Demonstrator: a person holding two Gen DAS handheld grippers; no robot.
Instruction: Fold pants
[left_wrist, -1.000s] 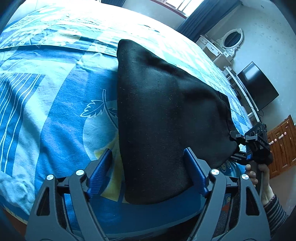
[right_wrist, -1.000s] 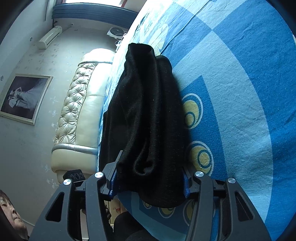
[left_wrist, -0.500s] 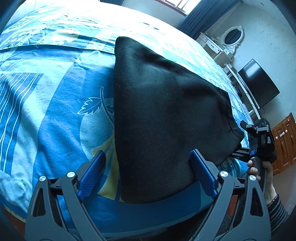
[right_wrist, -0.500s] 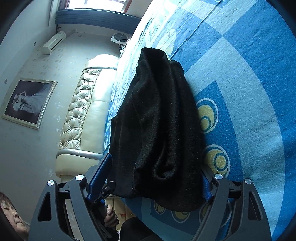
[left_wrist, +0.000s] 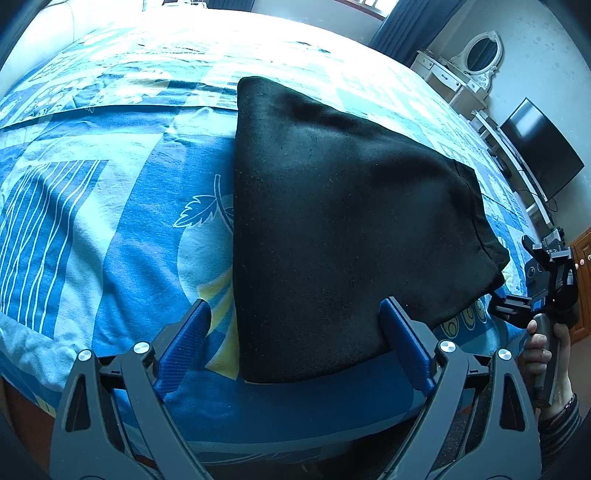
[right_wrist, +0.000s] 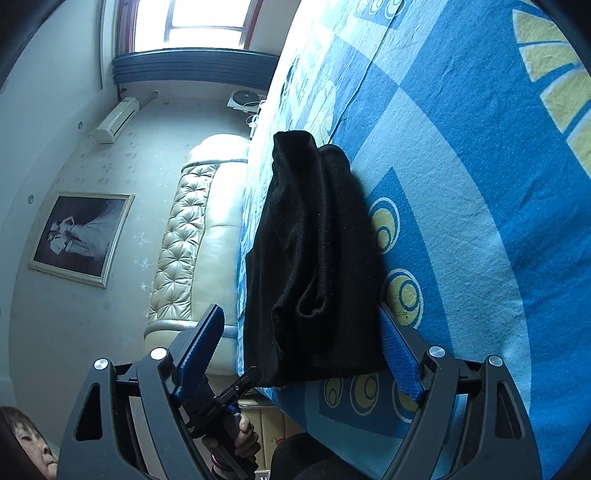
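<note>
Left wrist view: the black pants (left_wrist: 332, 221), folded into a compact bundle, lie on the bed (left_wrist: 110, 221) on its blue patterned sheet, close to the bed's near edge. The left gripper (left_wrist: 295, 332) hovers over that edge with its jaws spread wide; the near end of the pants sits between the blue pads (left_wrist: 184, 343), but neither pad presses the cloth, and a strip of sheet shows between the left pad and the fabric. Past the pants' right corner the right gripper (left_wrist: 496, 299) is held by a hand (left_wrist: 543, 350) in a striped cuff, just clear of the cloth. Beyond the bed's far right side stand a white dresser with an oval mirror (left_wrist: 480, 55) and a dark television (left_wrist: 543, 147).

In the right wrist view the same pants (right_wrist: 314, 258) appear end-on as a layered fold along the bed's edge. The right gripper (right_wrist: 295, 350) has its jaws wide, the bundle's end between them, the left pad (right_wrist: 199, 347) standing well off the cloth. Behind the pants are a tufted cream headboard (right_wrist: 177, 251) and a framed picture (right_wrist: 81, 236) on the wall.
</note>
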